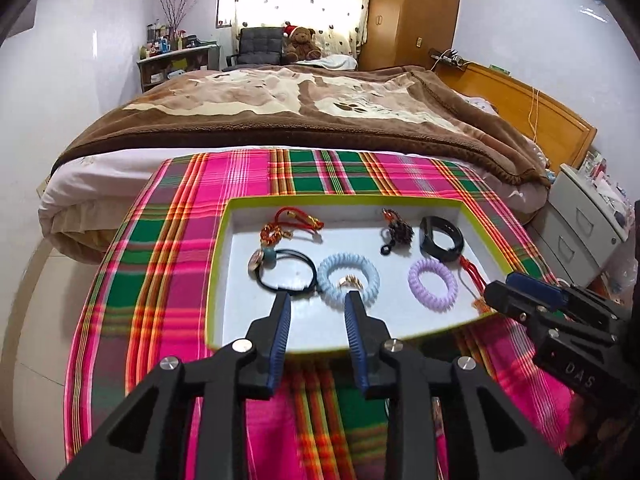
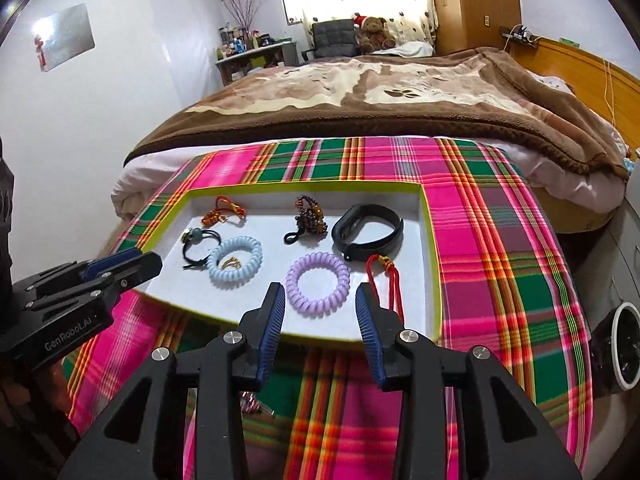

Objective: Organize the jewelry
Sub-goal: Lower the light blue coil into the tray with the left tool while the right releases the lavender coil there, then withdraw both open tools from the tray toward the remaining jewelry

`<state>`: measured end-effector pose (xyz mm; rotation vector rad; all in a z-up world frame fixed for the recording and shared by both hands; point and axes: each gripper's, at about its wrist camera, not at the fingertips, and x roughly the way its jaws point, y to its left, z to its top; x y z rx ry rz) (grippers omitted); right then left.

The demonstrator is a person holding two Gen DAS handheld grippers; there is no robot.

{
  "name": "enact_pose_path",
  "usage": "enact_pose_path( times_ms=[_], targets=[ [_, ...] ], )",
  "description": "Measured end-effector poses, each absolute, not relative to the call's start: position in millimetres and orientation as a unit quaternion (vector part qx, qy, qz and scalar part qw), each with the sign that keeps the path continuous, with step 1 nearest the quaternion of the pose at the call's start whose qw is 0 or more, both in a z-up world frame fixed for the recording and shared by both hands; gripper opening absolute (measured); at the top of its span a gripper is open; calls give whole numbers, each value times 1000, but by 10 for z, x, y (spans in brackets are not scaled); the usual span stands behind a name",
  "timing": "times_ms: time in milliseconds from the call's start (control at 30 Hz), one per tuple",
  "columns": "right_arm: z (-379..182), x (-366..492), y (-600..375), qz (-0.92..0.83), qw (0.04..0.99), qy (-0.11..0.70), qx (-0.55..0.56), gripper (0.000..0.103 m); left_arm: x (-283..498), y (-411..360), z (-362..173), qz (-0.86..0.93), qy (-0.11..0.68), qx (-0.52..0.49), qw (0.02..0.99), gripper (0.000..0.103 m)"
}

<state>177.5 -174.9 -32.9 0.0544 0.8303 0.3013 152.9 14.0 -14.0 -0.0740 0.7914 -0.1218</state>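
A white tray with a lime rim point(image 1: 224, 240) point(image 2: 434, 280) lies on a plaid cloth and holds jewelry. In it lie a blue coil band point(image 1: 348, 269) point(image 2: 236, 268) with a gold ring point(image 1: 349, 281) point(image 2: 231, 263) inside, a purple coil band point(image 1: 433, 285) point(image 2: 318, 285), a black fitness band point(image 1: 440, 238) point(image 2: 368, 230), a black hair tie point(image 1: 284, 274) point(image 2: 198, 246), a bead bracelet point(image 1: 396, 228) point(image 2: 310, 216), a red-gold cord point(image 1: 288, 224) point(image 2: 224, 210) and a red tassel point(image 2: 384, 276). My left gripper point(image 1: 318, 300) is open and empty above the tray's near side. My right gripper point(image 2: 320, 292) is open and empty just before the purple band.
The plaid cloth point(image 1: 168, 280) point(image 2: 500, 260) covers the table. A bed with a brown blanket point(image 1: 300, 112) stands behind it. White drawers point(image 1: 588, 220) stand at the right. A small item point(image 2: 252, 406) lies on the cloth under my right gripper.
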Motion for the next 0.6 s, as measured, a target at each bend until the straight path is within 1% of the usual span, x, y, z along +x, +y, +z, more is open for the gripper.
enact_pose_path(
  times_ms=[100,600],
  targets=[
    [-331,1676,-1748,146,904,401,27,38,1392,139,-135,-57,379,-35,923,35],
    [-500,1341,-1789,177,893,413,39,38,973,276,-270,-45,382,-48,922,36]
  ],
)
